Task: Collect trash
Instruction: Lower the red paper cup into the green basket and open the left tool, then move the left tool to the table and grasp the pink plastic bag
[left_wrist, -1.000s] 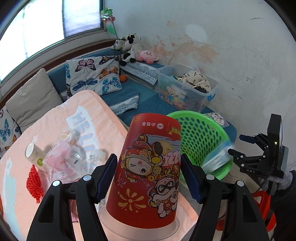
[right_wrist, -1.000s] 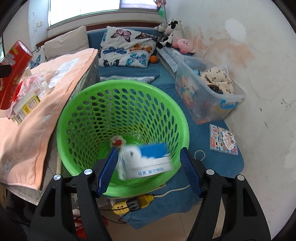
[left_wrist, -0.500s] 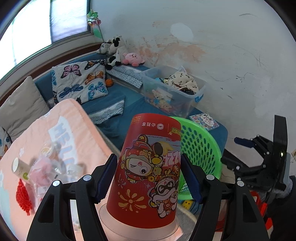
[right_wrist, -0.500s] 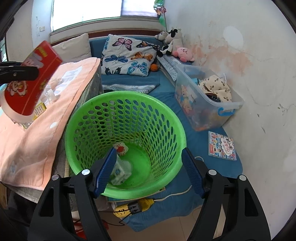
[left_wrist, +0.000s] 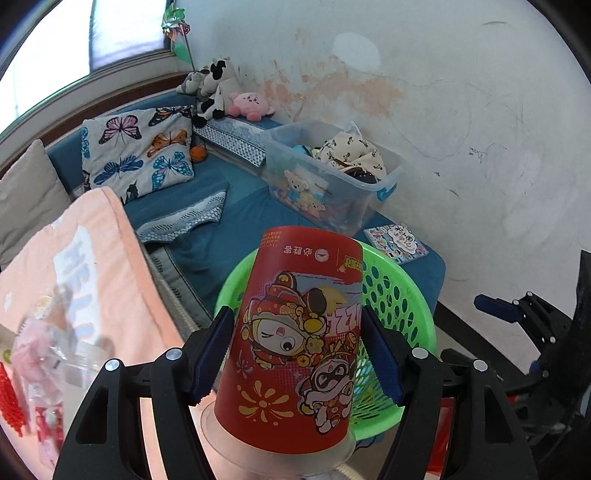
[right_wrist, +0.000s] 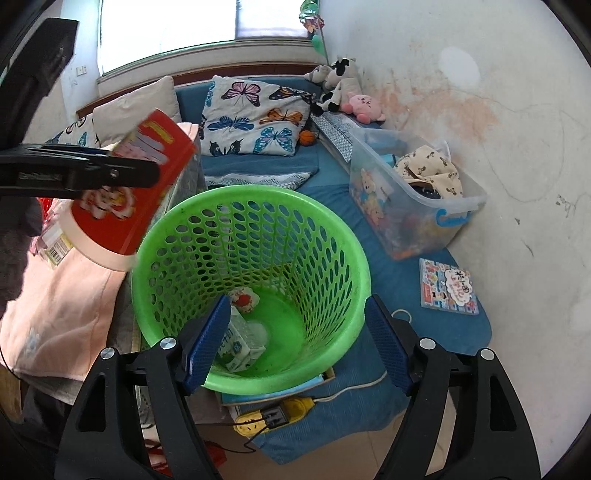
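Here the left gripper (left_wrist: 295, 362) has its jaws pressed on both sides of a tall red paper cup with cartoon figures and a clear plastic lid (left_wrist: 295, 350), held upside down in the lower centre of the left wrist view, near the rim of the round green perforated plastic basket (right_wrist: 332, 236). The right gripper (right_wrist: 295, 343) has its fingers wide apart and holds nothing, low in its frame over the basket, where a small white and blue carton (right_wrist: 236, 345) lies on the bottom. I think the cup could fall outside if released now, because it looks to be beside the rim, not over the opening. At left, a peach cloth (left_wrist: 107, 266) covers the table with more wrappers; behind are a blue sofa (left_wrist: 229, 229) and a stained white wall (left_wrist: 443, 110).
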